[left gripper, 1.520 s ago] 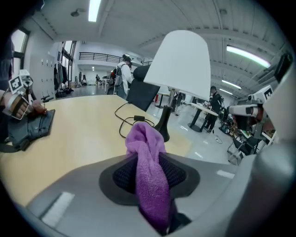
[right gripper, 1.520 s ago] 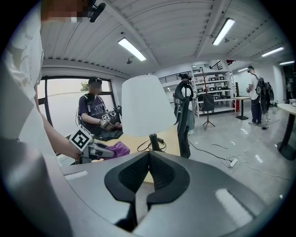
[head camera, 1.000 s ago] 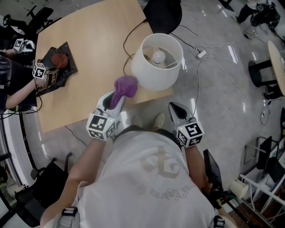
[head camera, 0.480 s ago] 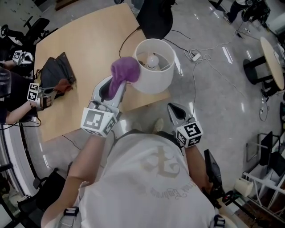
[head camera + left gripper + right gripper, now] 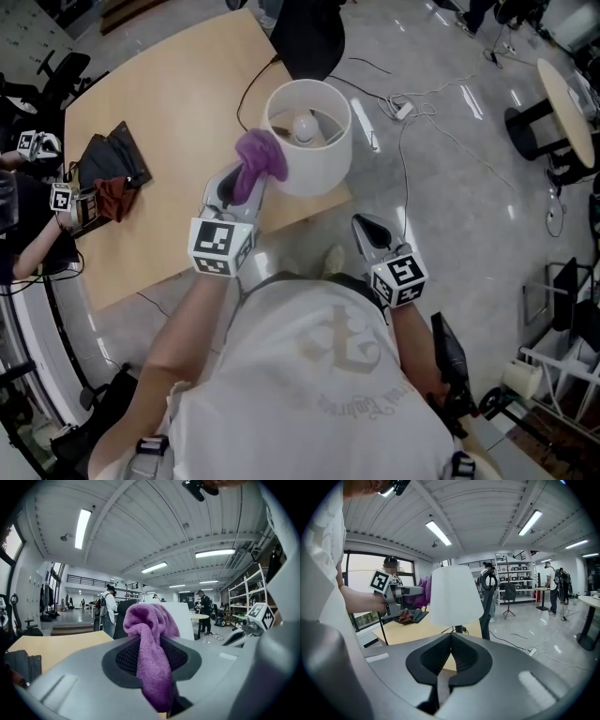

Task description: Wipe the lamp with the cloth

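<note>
The left gripper [image 5: 242,187] pinches the purple cloth [image 5: 261,157] so its bunched end juts out at the lamp [image 5: 319,167] shade's upper edge on the table [image 5: 159,103], ready for wiping, while the right gripper [image 5: 366,230], closed and empty, hangs back clear.

Purple cloth [image 5: 260,157], white lamp [image 5: 319,161], light tan wood table [image 5: 169,94], glossy grey floor [image 5: 450,216], black chair [image 5: 305,42].

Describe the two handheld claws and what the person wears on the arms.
Both the left claw and right claw have smooth light-grey tapering shells, black ribbed pads inside, and a white cube printed with black square markers at the rear. No cables show on them. The person wears a white short-sleeved T-shirt with a beige print.
</note>
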